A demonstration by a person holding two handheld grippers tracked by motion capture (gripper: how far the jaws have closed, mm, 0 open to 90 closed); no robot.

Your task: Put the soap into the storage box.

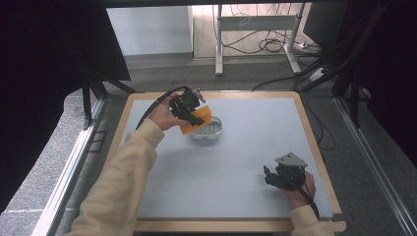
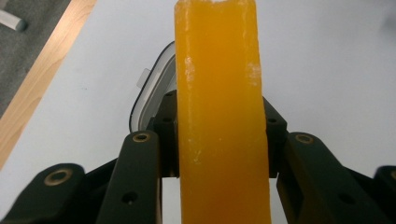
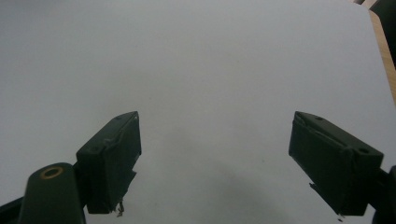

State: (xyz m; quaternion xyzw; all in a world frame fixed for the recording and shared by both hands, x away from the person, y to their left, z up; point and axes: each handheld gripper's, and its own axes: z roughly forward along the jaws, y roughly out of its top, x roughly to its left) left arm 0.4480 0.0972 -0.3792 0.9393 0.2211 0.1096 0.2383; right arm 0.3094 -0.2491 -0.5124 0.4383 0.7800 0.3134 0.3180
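While the right tool (image 1: 270, 175) rests apart, the left tool (image 1: 193, 117) clamps an orange block (image 1: 197, 119) over the container (image 1: 212, 132), seemingly for dropping in.

Lab or recording studio setup. Wood-edged table (image 1: 314, 142) with pale grey top, enclosed by black curtains (image 1: 44, 59) on metal frame (image 1: 361, 142). Grey carpet floor. Beyond, height-adjustable desk legs (image 1: 219, 44), loose cables (image 1: 268, 44), power strip (image 1: 317, 73) on floor.
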